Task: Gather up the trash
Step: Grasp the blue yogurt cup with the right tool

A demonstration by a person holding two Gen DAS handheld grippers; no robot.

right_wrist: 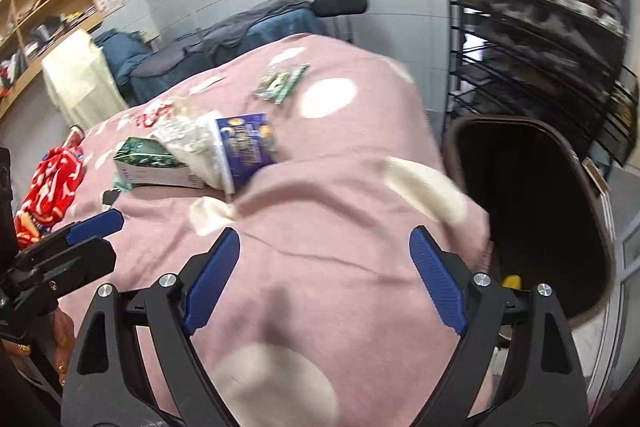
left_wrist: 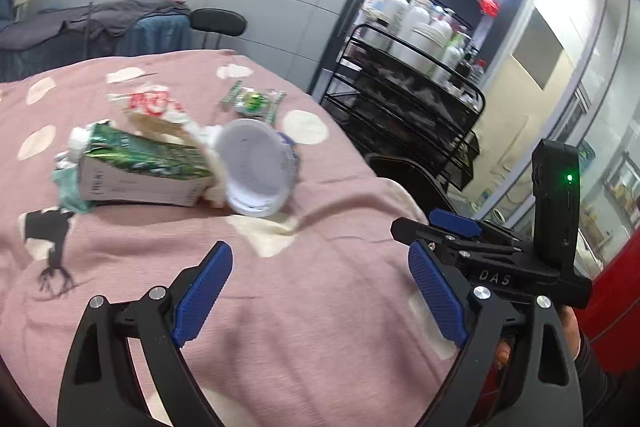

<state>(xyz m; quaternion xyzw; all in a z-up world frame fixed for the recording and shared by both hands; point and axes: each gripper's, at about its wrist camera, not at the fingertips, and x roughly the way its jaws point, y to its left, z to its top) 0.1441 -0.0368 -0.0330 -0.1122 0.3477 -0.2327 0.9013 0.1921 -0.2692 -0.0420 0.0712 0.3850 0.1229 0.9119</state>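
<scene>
Trash lies in a heap on the pink dotted blanket (left_wrist: 280,307): a green and white carton (left_wrist: 140,167) on its side, a white cup (left_wrist: 256,167) tipped over beside it, crumpled tissue (right_wrist: 184,139), a red and white wrapper (left_wrist: 154,103) and a green wrapper (left_wrist: 252,101) farther back. The cup shows a blue printed side in the right wrist view (right_wrist: 246,147), next to the carton (right_wrist: 148,163). My left gripper (left_wrist: 320,263) is open and empty, short of the heap. My right gripper (right_wrist: 324,251) is open and empty over the blanket; it also shows at the right in the left wrist view (left_wrist: 436,227).
A dark brown bin (right_wrist: 532,211) stands open at the blanket's right edge. A black wire rack (left_wrist: 412,99) with white bottles stands behind it. A red patterned cloth (right_wrist: 48,187) lies at the left. Shelves (right_wrist: 40,27) and covered furniture stand at the back.
</scene>
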